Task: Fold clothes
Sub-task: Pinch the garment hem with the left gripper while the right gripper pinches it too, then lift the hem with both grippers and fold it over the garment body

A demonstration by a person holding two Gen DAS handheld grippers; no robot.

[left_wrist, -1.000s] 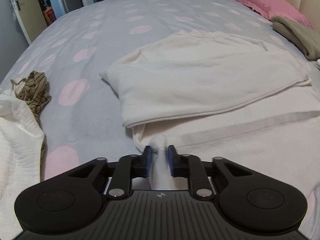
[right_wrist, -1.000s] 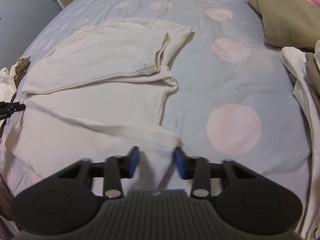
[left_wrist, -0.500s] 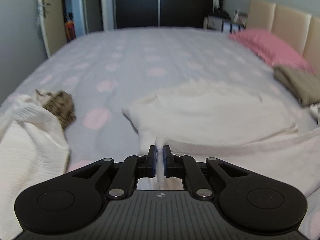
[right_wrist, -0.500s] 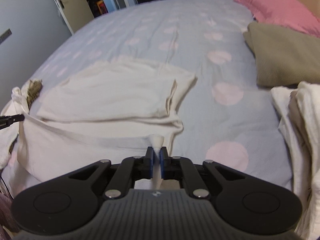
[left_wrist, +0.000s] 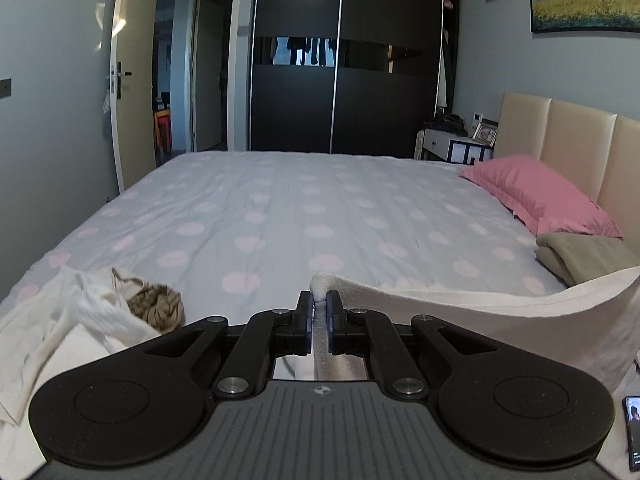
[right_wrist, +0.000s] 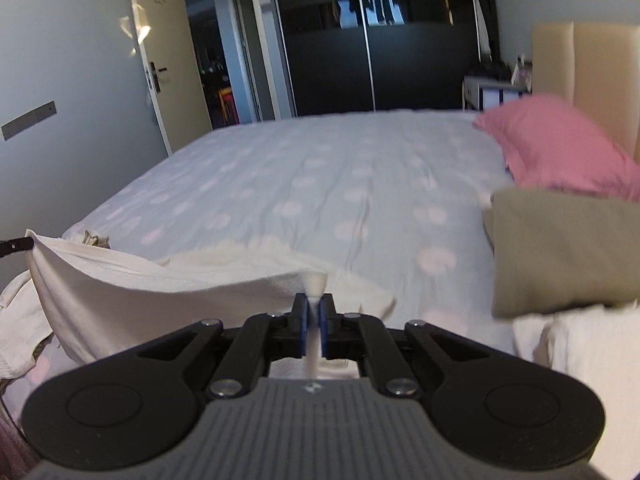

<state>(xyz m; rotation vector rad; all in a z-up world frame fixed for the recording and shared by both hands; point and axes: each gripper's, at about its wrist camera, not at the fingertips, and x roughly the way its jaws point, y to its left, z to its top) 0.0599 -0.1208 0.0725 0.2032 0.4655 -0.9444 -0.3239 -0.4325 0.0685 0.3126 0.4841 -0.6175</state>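
Note:
A cream garment [left_wrist: 500,316] hangs lifted above the bed, stretched between my two grippers. My left gripper [left_wrist: 319,310] is shut on its left hem corner, a tuft of cloth showing above the blue pads. My right gripper [right_wrist: 314,314] is shut on the other hem corner; the cloth [right_wrist: 160,292] sags leftward to the left gripper's tip [right_wrist: 16,245] at the frame edge. The garment's far part [right_wrist: 248,254] still rests on the bed.
The bed [left_wrist: 280,208] has a grey cover with pink dots. A pile of white and striped clothes [left_wrist: 100,312] lies left. An olive folded garment [right_wrist: 560,252] and pink pillow [right_wrist: 560,152] lie right, with white folded cloth [right_wrist: 580,340] near. A phone [left_wrist: 632,432] lies at lower right.
The right gripper closed on the hem corner. Both grippers rose and tilted up, lifting the near edge of the cream garment off the bed.

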